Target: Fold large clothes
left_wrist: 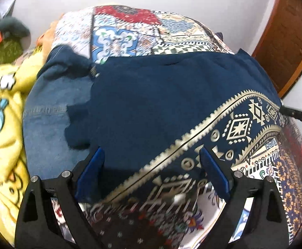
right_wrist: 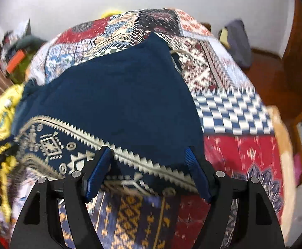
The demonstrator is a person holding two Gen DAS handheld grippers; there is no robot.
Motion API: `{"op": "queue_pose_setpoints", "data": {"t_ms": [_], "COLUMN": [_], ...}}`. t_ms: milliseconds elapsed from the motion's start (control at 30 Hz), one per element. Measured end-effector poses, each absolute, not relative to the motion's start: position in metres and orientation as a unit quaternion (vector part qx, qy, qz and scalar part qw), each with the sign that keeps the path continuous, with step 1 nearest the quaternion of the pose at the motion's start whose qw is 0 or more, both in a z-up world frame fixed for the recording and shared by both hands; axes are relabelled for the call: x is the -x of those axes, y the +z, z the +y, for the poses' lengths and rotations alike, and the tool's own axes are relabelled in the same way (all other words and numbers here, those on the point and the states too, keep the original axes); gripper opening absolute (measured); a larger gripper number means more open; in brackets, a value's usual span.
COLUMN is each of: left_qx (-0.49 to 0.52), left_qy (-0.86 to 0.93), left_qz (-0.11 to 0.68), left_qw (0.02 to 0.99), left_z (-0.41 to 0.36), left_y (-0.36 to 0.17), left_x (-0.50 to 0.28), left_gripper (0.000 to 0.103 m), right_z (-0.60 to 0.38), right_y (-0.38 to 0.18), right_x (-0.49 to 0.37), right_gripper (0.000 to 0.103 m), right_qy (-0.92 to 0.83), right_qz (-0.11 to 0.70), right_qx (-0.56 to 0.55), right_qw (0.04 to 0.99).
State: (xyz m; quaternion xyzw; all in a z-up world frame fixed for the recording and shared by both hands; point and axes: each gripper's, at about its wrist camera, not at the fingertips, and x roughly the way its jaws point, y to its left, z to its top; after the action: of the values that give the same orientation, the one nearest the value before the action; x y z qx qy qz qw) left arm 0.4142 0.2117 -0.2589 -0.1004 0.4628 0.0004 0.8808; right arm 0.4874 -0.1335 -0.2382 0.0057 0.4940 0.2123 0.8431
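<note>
Blue-padded fingers of the left gripper fill the bottom of the left wrist view, spread wide with nothing pinched; between them shows the patterned hem band of the navy garment, which lies spread flat across the middle of the frame on the patchwork bedspread. That flat spread suits folding, and the wide jaws look set to take the near hem. Denim cloth lies at the garment's left edge, a yellow printed cloth fills the left border, and the other gripper's dark tip enters at the right edge.

Seen from the right wrist, the right gripper at the bottom of the frame is also parted, somewhat less widely, and holds nothing; its fingers straddle the same hem band near the garment's lower right corner. Both tools appear placed to lift the hem together.
</note>
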Motion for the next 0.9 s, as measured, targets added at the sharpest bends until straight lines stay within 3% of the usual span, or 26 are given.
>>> {"op": "queue_pose_setpoints", "data": {"t_ms": [167,500,700,900], "left_qx": [0.049,0.148,0.268,0.422], "left_qy": [0.126,0.140,0.058,-0.027], "left_qz": [0.499,0.469,0.439,0.436], "left_qw": [0.856,0.859,0.856,0.794], "left_z": [0.241,0.272,0.253,0.243], "left_y": [-0.275,-0.235,-0.222,-0.265], "left_x": [-0.391,-0.337,-0.332,-0.351], "left_gripper": [0.095,0.094,0.094,0.093], "right_z": [-0.144,-0.170,-0.154,-0.131], "right_y": [-0.238,-0.199,-0.172,-0.170], "right_x": [-0.475,-0.444,-0.426,-0.415], "right_gripper": [0.071,0.071,0.071,0.071], "right_qy": [0.154,0.160,0.186,0.214], "right_qz": [0.505,0.490,0.455,0.440], "right_qx": [0.041,0.001,0.002,0.037], "right_qw": [0.849,0.857,0.871,0.872]}}
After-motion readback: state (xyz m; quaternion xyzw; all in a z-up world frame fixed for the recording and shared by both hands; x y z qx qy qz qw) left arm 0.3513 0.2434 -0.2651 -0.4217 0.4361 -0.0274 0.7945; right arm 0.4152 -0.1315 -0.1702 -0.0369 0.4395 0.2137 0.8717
